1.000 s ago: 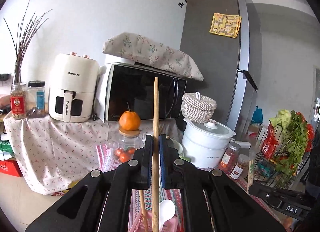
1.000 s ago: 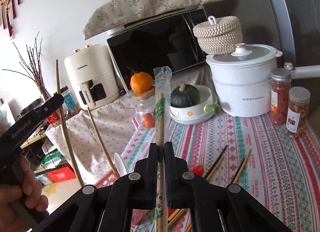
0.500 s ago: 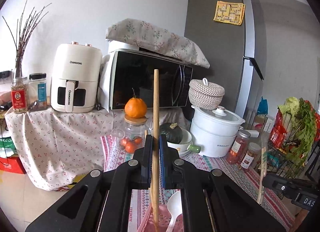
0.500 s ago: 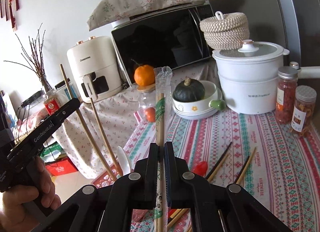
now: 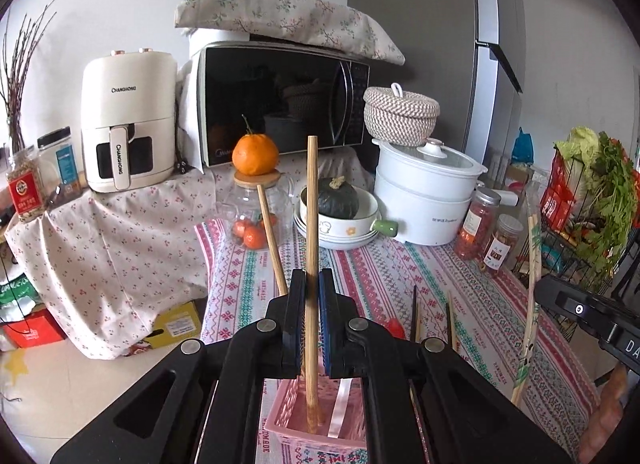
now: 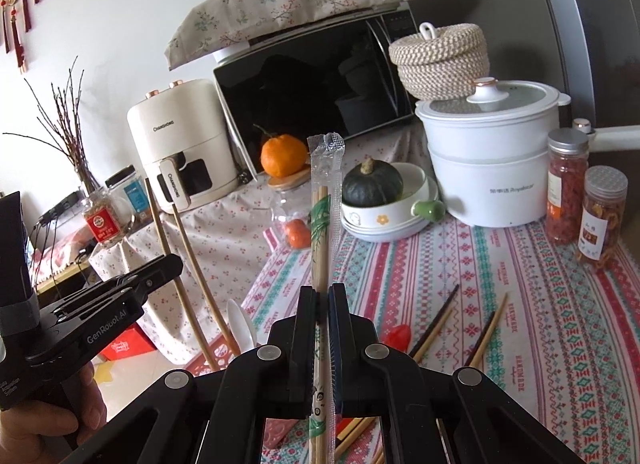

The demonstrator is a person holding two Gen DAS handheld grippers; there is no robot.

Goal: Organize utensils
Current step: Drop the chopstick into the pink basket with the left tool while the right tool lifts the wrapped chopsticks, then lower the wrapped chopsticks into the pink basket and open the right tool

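In the lower centre of the left wrist view, we are clamping our left gripper [image 5: 311,318] on a long wooden chopstick [image 5: 311,256], which is standing nearly upright with its lower end reaching down into the pink basket [image 5: 282,412] at the bottom of the frame. A second wooden chopstick [image 5: 271,238] is leaning to the left just beside the first, and a white spoon handle [image 5: 338,408] is resting inside the same basket. In the lower centre of the right wrist view, we are pinching our right gripper [image 6: 322,328] on a pair of wrapped disposable chopsticks [image 6: 322,223], whose clear sleeve with green print is pointing up toward the middle of the frame. The same wrapped pair is showing as a curved line at the right edge of the left wrist view. Loose chopsticks [image 6: 434,324], dark and wooden, are lying on the patterned tabletop [image 6: 540,324] in the lower right, near a small red object [image 6: 398,334] that we cannot identify. Behind them, toward the middle and upper right of the frame, we are seeing a dark green squash [image 6: 372,183] sitting in a white bowl [image 6: 400,219], a white lidded pot [image 6: 492,167] and two jars [image 6: 568,191] of dried food. A microwave [image 6: 320,79] and a cream air fryer [image 6: 180,155] are standing further back on the left.
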